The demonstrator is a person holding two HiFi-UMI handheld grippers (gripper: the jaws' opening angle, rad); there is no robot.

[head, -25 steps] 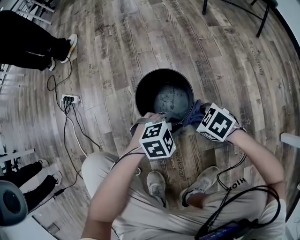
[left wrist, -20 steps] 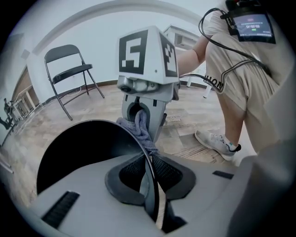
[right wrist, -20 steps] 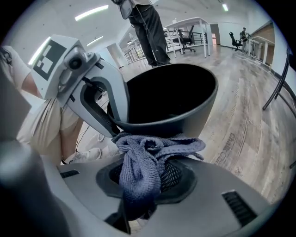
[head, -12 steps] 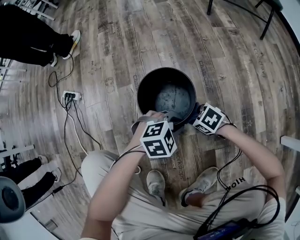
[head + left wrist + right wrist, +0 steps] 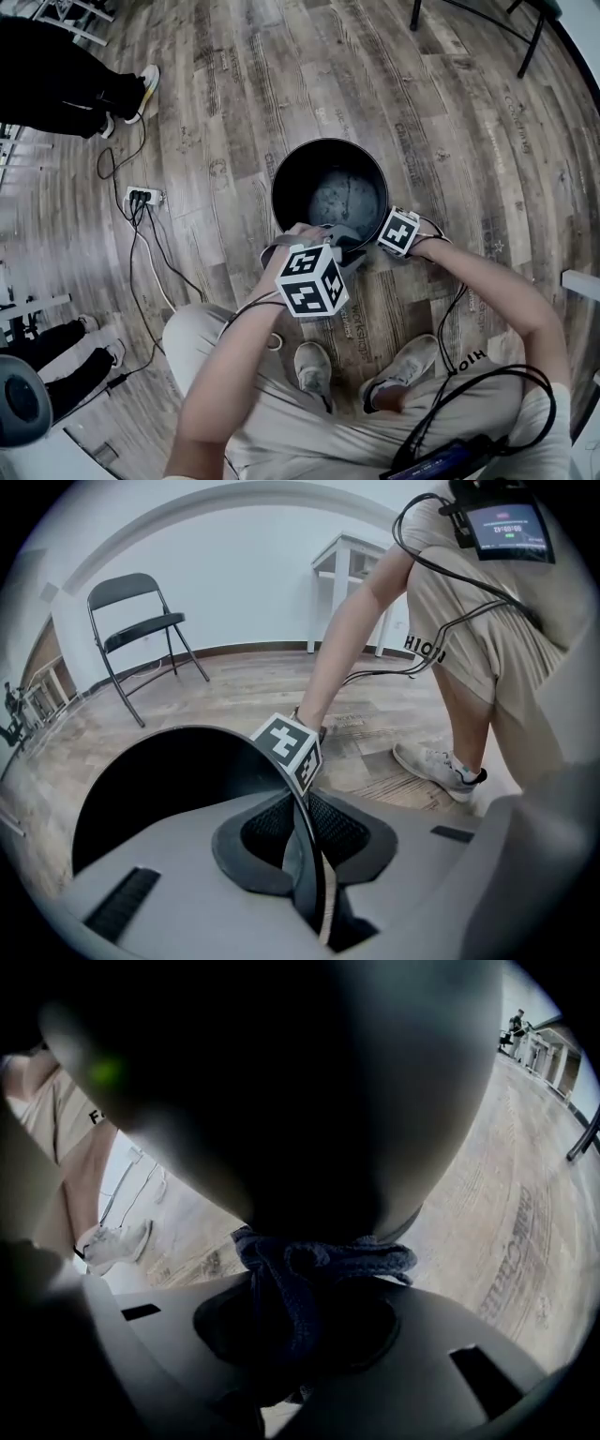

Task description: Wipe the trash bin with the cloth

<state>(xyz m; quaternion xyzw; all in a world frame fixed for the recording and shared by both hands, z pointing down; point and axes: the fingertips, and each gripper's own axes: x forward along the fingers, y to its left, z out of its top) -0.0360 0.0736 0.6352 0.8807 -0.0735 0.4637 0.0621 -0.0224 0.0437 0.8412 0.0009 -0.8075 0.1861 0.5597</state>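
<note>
The black round trash bin (image 5: 328,192) stands on the wood floor in front of my feet. My left gripper (image 5: 328,236) is shut on the bin's near rim (image 5: 302,829); the thin rim runs between the jaws, one jaw inside the bin and one outside. My right gripper (image 5: 382,237) is at the bin's near right side, shut on a bunched dark blue cloth (image 5: 314,1267). That cloth presses against the bin's outer wall (image 5: 309,1101). In the head view the cloth is hidden under the right gripper's marker cube (image 5: 398,232). The cube also shows in the left gripper view (image 5: 289,749).
A power strip with cables (image 5: 141,198) lies on the floor to the left. Another person's feet (image 5: 136,92) are at the upper left. Chair legs (image 5: 525,37) stand at the far right, a folding chair (image 5: 141,630) and a white table (image 5: 349,560) by the wall.
My right gripper has slid left, in against the bin's side, and the cloth that showed beside it is now hidden under the cube. The left gripper still holds the rim.
</note>
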